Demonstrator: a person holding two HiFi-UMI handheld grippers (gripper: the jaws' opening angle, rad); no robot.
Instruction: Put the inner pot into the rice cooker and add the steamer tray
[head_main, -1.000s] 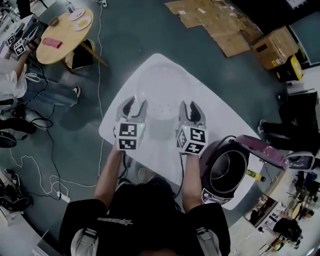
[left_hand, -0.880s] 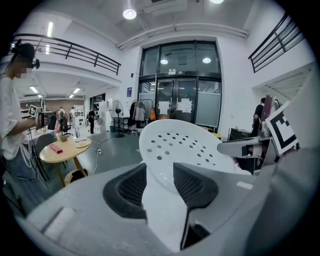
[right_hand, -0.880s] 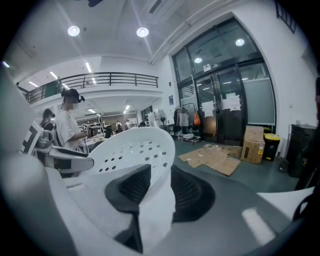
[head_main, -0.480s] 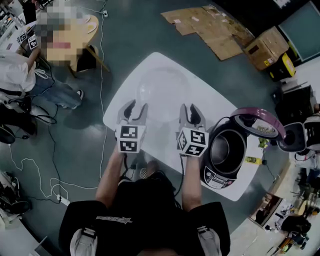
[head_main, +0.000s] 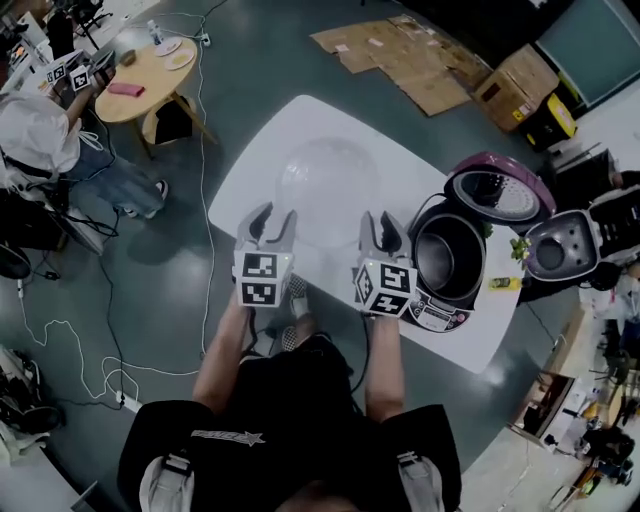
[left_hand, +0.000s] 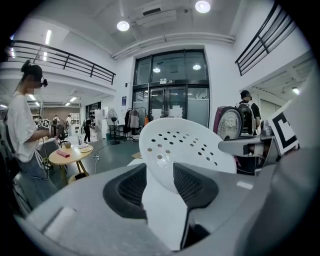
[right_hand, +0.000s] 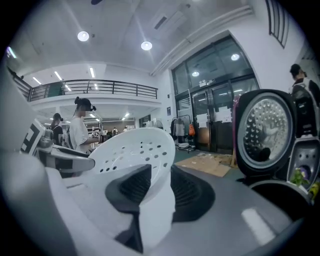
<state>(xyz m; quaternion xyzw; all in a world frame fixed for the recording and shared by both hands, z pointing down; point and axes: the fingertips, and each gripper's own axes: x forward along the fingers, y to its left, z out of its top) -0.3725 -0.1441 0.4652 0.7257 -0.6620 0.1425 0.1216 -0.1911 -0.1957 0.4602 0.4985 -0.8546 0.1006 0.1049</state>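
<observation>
Left gripper (left_hand: 160, 177) on perforated steamer tray (left_hand: 187, 142)

The left gripper (left_hand: 160, 182) clamps its dark ribbed pads (left_hand: 132, 187) on the near rim of a round white plastic steamer tray (left_hand: 185, 145) dotted with holes, which is tilted up towards the camera. At the tray's right edge the right gripper (left_hand: 239, 146) meets the rim, its black-and-white marker cube (left_hand: 284, 132) just beyond. Behind the tray's right side rises a maroon rice-cooker lid (left_hand: 229, 122) with a silver inner plate. Far to the tray's left, a person in a white shirt (left_hand: 22, 130) stands by a round wooden table (left_hand: 70, 156).
</observation>
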